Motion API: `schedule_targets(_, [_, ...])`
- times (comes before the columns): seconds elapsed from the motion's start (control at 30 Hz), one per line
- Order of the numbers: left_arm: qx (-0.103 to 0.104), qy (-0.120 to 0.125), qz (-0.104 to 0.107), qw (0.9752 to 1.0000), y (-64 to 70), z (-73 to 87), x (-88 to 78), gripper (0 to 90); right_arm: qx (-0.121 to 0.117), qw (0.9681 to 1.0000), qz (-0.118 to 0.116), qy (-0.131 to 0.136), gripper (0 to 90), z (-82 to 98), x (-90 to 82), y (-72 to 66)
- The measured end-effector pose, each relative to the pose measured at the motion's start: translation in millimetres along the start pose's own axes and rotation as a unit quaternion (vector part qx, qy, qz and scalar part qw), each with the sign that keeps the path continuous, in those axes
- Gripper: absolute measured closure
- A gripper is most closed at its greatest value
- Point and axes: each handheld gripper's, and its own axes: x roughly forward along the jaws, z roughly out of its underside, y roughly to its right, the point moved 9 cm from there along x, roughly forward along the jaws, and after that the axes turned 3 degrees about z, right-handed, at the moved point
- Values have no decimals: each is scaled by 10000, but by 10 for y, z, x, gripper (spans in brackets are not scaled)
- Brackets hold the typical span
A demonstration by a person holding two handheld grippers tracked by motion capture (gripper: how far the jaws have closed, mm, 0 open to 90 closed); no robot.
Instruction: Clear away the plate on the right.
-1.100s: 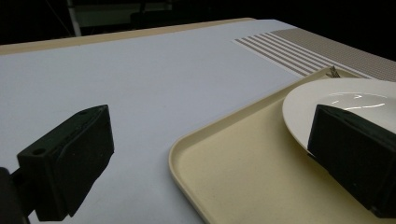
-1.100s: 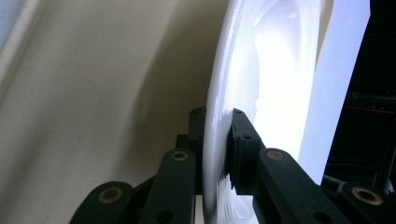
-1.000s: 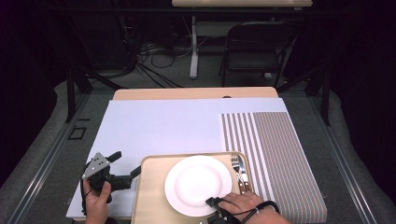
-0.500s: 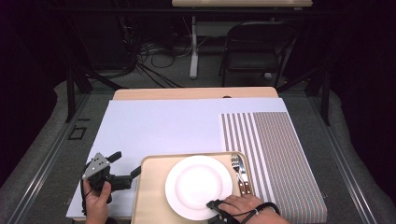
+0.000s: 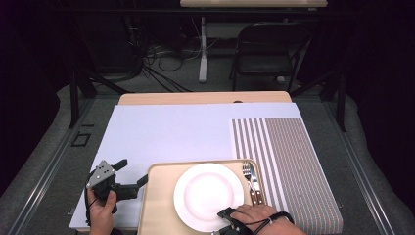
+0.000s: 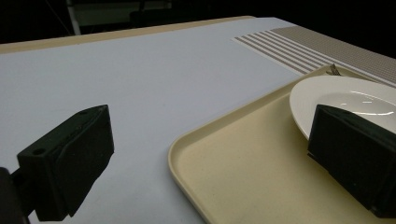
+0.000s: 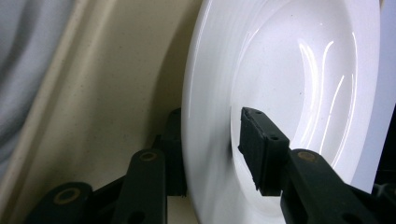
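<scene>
The plate point(image 5: 208, 196) is plain glossy white, round, with a broad rim and a shallow well that catches the light, and it lies flat in the middle of a beige tray point(image 5: 156, 205) at the near edge of the surface point(image 5: 171, 132). The right tongs point(image 5: 226, 215) straddle its near rim, one jaw under and one above; they have just been opening, the upper pad standing off the china. The left tongs point(image 5: 131, 177) gape released beside the tray's left edge, and a fork point(image 5: 247, 174) lies right of the plate.
</scene>
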Motion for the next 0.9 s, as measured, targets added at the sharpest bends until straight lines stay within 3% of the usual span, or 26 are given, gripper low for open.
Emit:
schedule_targets(0.23, [13,2,-3,10000,2,-1,-1,5,287,9993,-90,207,531,25,-105,15])
schedule_targets(0.37, [-5,1,4,10000,1,0,-2,5,629,9975,-126,307,506,113,-208,36])
schedule_targets(0.5, [14,-5,-6,10000,4,0,5,5,1227,9913,-58,468,470,240,-311,75])
schedule_targets(0.73, [4,-13,-9,10000,2,2,4,5,1789,9823,-26,549,391,395,-383,117])
schedule_targets(0.77, [2,-11,-8,10000,3,2,4,5,1927,9797,-3,554,381,416,-391,121])
schedule_targets(0.8, [-1,-11,-5,10000,3,2,3,5,1921,9799,9,528,373,445,-405,136])
schedule_targets(0.9, [-2,-13,-9,10000,1,3,2,5,2273,9720,130,578,328,547,-437,187])
